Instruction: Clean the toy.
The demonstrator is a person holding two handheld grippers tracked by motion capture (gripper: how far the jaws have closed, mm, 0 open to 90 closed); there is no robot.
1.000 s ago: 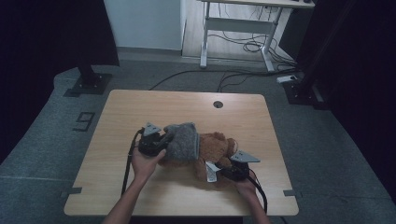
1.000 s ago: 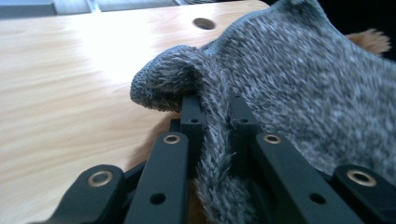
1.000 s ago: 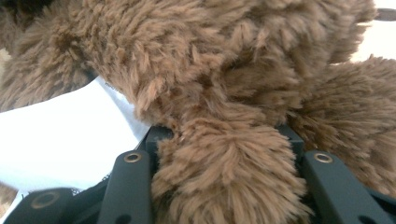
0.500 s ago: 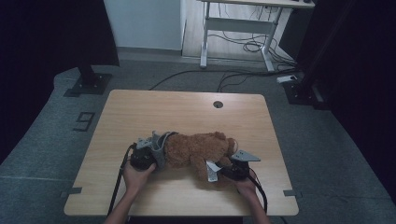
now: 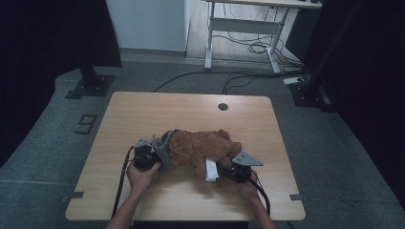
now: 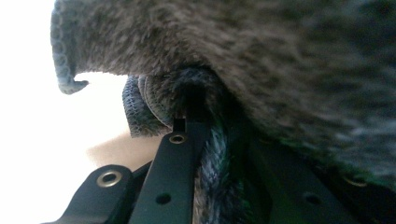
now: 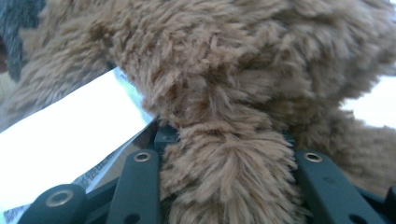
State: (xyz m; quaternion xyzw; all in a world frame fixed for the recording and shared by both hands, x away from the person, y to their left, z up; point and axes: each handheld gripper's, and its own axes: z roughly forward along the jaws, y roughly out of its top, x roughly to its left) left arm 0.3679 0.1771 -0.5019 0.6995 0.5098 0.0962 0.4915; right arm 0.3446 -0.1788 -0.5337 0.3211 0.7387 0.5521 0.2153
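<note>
Brown plush bear (image 5: 200, 150) lying on the table (image 5: 143, 109) between both grippers: left gripper (image 5: 145, 157) clamps its grey garment (image 5: 162, 148); right gripper (image 5: 229, 171), jaws just closing, grips a leg.

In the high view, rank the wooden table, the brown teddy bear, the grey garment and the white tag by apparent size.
1. wooden table
2. brown teddy bear
3. grey garment, bunched up, so its real size is unsure
4. white tag

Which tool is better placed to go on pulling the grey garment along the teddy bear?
Left: the left tool is shut on the grey garment. The right tool only steadies the teddy bear by a limb.
</note>
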